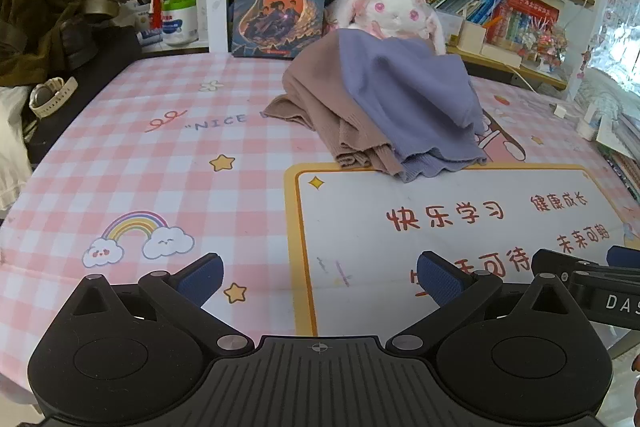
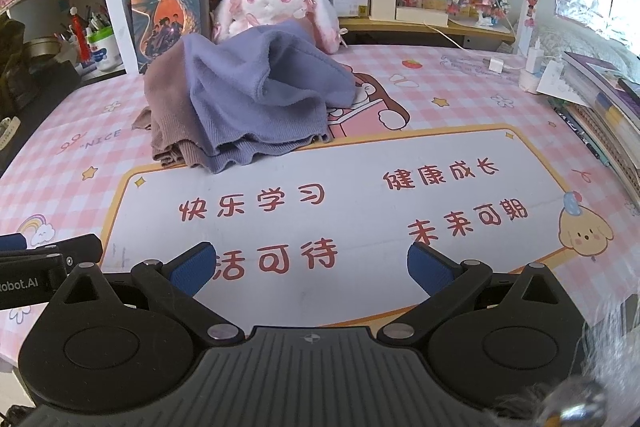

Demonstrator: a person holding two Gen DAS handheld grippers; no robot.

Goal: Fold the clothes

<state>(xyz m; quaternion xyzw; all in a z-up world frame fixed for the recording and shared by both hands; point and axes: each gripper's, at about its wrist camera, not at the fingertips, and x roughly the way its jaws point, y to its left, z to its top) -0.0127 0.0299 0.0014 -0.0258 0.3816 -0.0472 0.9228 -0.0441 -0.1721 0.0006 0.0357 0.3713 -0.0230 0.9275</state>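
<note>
A purple knit garment (image 1: 416, 111) lies heaped on top of a brown knit garment (image 1: 320, 99) at the far middle of the desk, leaning against a plush rabbit. Both show in the right wrist view too, the purple one (image 2: 256, 99) over the brown one (image 2: 164, 107). My left gripper (image 1: 320, 279) is open and empty, low over the desk mat, well short of the clothes. My right gripper (image 2: 312, 267) is open and empty, beside the left one and also short of the clothes. The right gripper's body shows at the left wrist view's right edge.
A pink checked desk mat (image 2: 460, 99) covers the desk. A white plush rabbit (image 2: 272, 3) and an upright book (image 2: 168, 11) stand behind the clothes. Bookshelves line the back. Stacked books (image 2: 600, 115) and chargers (image 2: 532, 67) sit at right. A watch (image 1: 52, 97) and dark clothing (image 1: 36, 19) lie at left.
</note>
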